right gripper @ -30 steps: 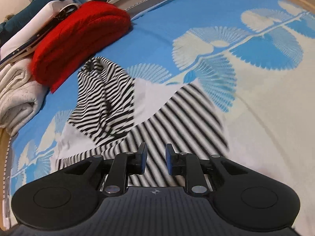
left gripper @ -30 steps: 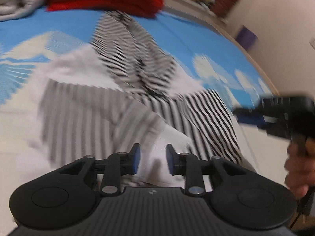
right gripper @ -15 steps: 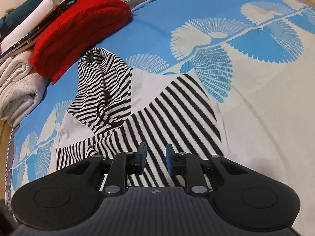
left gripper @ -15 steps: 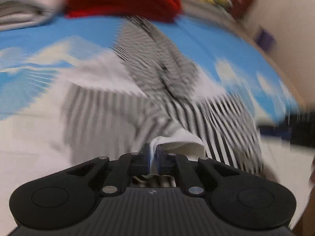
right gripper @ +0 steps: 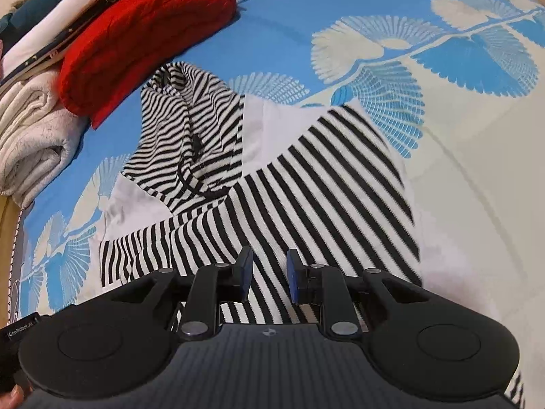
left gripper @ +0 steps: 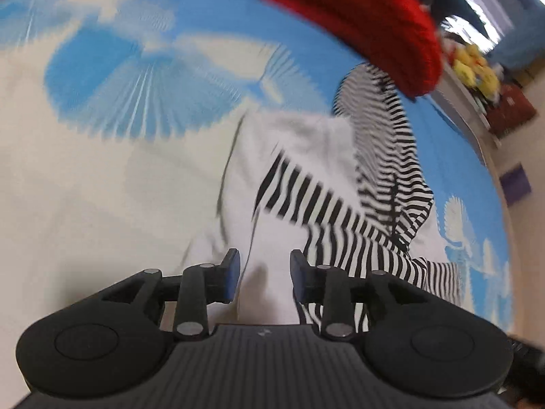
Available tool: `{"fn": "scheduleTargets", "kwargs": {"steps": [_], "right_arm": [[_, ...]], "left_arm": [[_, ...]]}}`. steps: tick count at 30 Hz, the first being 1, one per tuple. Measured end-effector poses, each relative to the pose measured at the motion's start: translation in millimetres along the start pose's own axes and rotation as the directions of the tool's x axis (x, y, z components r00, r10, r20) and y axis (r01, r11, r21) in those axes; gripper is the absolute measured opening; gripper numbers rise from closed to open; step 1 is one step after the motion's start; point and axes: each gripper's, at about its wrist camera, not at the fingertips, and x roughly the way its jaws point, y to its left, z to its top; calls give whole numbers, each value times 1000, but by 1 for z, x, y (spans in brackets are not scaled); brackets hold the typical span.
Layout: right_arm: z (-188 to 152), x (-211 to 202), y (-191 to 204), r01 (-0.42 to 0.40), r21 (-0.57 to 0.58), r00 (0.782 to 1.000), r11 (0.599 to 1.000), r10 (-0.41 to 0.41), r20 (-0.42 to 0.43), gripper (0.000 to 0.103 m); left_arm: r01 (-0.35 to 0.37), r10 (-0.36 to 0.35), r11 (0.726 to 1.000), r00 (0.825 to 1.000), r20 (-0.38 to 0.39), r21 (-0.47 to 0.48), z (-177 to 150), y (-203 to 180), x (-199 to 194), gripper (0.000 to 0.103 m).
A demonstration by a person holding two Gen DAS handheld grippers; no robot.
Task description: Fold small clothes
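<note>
A small black-and-white striped hooded top with white panels (right gripper: 299, 184) lies spread on a blue bed sheet printed with pale fan-shaped leaves (right gripper: 340, 6). Its striped hood (right gripper: 184, 129) points toward the far edge of the bed, a dark drawstring trailing down its middle. One striped sleeve is folded across the body on a slant, and a narrower striped band runs out to the left below the hood.

The right gripper (right gripper: 269, 277) hangs just above the striped body of the top; its blue-padded fingers (right gripper: 246, 272) stand a narrow way apart with striped cloth seen in the gap beneath them, and the pads do not press on it.

In the blurred left wrist view the same top (left gripper: 340, 204) lies ahead, hood toward the upper right. The left gripper (left gripper: 264, 277) is over a white part of the garment, its jaws opening; white cloth shows in the gap between the pads, but neither pad touches it and nothing is held.

Beyond the hood a folded red knitted garment (right gripper: 143, 30) rests on the sheet, its near edge just beside the hood's tip. Left of it sits a rolled cream fleece blanket (right gripper: 30, 136), and behind both a stack of folded dark teal and white clothes (right gripper: 68, 3). At the bottom left corner of the right wrist view, a bit of a person's hand (right gripper: 13, 398) shows
</note>
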Motion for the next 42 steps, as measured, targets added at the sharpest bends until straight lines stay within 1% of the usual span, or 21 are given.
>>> {"fn": "scheduleTargets", "kwargs": {"steps": [2,5,6,7,8,13,15,19,20,24,27,28,30,31,33,35,36,37,39,40,42], "right_arm": [[-1,6,2,0,7,1000,1000,0,-17,22],[0,12,7,-10,5,1000,1000,10,-28,22],[0,13,8,-12,1,1000,1000,12,-29,22],[0,14,10,-13,-3,1000,1000,13,-29,22],[1,15,11,-12,-4,999,1000,12,-30,22],[2,17,12,-11,12,999,1000,11,-33,22],[1,16,14,-14,11,999,1000,14,-30,22],[-5,17,13,-2,12,999,1000,2,-32,22],[-7,19,11,4,15,999,1000,-4,-39,22],[-13,29,-2,52,49,996,997,-49,-77,22],[-15,36,-16,110,94,990,990,-101,-97,22],[-16,40,-22,135,110,986,985,-122,-112,22],[-19,45,-30,175,125,979,977,-159,-130,22],[-19,46,-33,182,128,977,975,-165,-133,22],[-18,44,-34,184,131,978,974,-168,-128,22],[-14,33,-29,168,121,984,978,-160,-73,23],[-11,27,-23,152,93,988,984,-150,-36,24],[-9,23,-18,147,61,989,987,-147,-3,29],[-5,17,-11,153,3,987,988,-153,39,39],[-5,18,-11,156,-5,987,988,-156,36,40],[-4,27,-19,166,13,986,986,-166,-21,40]], "left_arm": [[21,-26,997,997,-68,-68,-1,10,12,35],[13,-21,998,993,-113,-65,-7,11,23,35],[5,-12,998,993,-115,-56,-8,9,24,29],[0,-4,999,995,-104,-40,-9,7,24,9],[-8,6,1000,996,-83,-21,-10,5,21,1],[16,-17,999,999,44,35,-9,-8,-18,2],[-32,26,996,997,69,78,-16,-12,-28,2],[-148,146,986,989,23,82,-26,-7,-22,3],[-155,153,983,988,32,102,-26,-7,-23,3],[-95,77,980,991,110,172,-24,-22,-32,3],[-46,39,976,999,37,214,-28,-28,-11,14],[-47,50,979,999,-11,198,-30,-25,1,17],[-91,110,982,987,-114,163,-35,-13,25,14],[-93,110,983,989,-102,159,-36,-10,26,14],[-123,138,969,989,-53,214,-33,-21,17,15],[-123,121,958,992,25,257,-30,-32,5,21],[-122,117,958,993,36,260,-30,-33,4,22],[-129,126,959,992,28,253,-29,-32,6,23],[-162,173,964,984,-34,213,-31,-21,19,22],[-173,188,967,980,-66,186,-32,-16,25,23],[-185,199,963,979,-50,193,-31,-17,22,23]]}}
